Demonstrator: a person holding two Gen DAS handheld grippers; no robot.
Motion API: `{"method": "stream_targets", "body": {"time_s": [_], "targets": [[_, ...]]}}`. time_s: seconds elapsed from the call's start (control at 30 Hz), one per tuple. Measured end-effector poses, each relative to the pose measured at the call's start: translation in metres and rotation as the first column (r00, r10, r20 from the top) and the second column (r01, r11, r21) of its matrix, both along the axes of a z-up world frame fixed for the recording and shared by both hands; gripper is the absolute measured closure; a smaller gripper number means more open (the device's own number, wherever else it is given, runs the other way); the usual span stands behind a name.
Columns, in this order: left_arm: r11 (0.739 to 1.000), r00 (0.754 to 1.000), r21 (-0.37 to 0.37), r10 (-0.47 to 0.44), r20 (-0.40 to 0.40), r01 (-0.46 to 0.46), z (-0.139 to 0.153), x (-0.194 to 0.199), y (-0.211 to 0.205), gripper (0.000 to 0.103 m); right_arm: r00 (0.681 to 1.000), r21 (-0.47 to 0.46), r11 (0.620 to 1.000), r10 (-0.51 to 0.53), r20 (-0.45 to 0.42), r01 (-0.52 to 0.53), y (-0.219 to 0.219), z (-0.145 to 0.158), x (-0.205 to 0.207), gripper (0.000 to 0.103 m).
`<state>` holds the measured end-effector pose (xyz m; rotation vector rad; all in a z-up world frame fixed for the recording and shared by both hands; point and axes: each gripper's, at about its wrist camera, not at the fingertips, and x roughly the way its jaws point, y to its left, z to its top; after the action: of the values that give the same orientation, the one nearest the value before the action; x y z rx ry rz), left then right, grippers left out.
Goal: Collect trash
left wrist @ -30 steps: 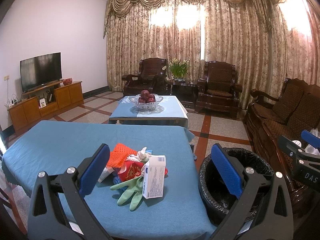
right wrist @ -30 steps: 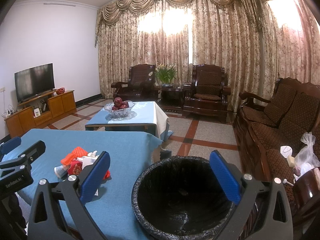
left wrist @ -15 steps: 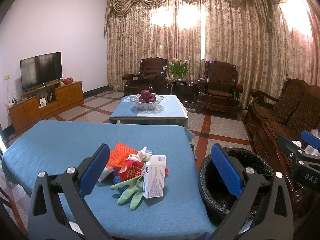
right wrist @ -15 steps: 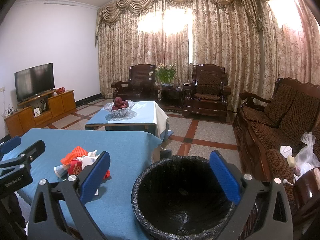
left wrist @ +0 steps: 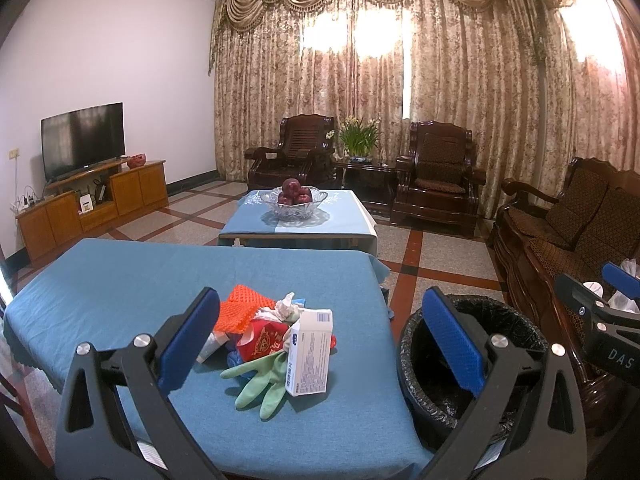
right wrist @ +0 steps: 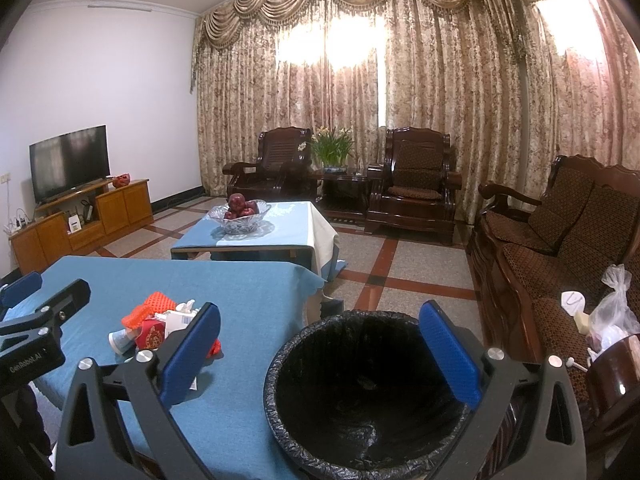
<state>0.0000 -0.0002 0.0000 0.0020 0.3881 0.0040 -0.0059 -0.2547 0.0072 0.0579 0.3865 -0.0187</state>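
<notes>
A pile of trash lies on the blue table: a white medicine box standing on end, a green rubber glove, a red packet, an orange net and crumpled tissue. My left gripper hovers open just in front of the pile, holding nothing. A bin with a black liner stands on the floor right of the table. My right gripper is open above the bin's near rim, empty. The pile also shows at left in the right wrist view.
A low table carries a glass bowl of red fruit behind the blue table. Dark wooden armchairs line the curtained window, and a wooden sofa runs along the right. A TV on a cabinet stands at left. A plastic bag lies on the sofa.
</notes>
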Motion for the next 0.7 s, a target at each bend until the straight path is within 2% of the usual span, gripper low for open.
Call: {"method": "stream_targets", "body": {"time_s": [0.57,0.63,0.7], "targets": [[1.0,1.0,-0.003,0.001,-0.002,-0.001,0.0,0.0,0.0,0.005,1.0,-0.001,1.0,0.006,-0.004,-0.006,0.006,-0.004,0.003,0.006],[1.0,1.0,-0.002,0.001,-0.003,-0.001,0.0,0.0,0.0,0.005,1.0,-0.001,1.0,0.009,-0.006,-0.009,0.01,-0.014,0.005,0.006],[1.0,1.0,0.003,0.005,-0.009,-0.005,-0.001,0.002,0.003,0.005,1.0,0.005,1.0,0.018,-0.005,-0.018,0.014,-0.008,0.015,0.006]]}}
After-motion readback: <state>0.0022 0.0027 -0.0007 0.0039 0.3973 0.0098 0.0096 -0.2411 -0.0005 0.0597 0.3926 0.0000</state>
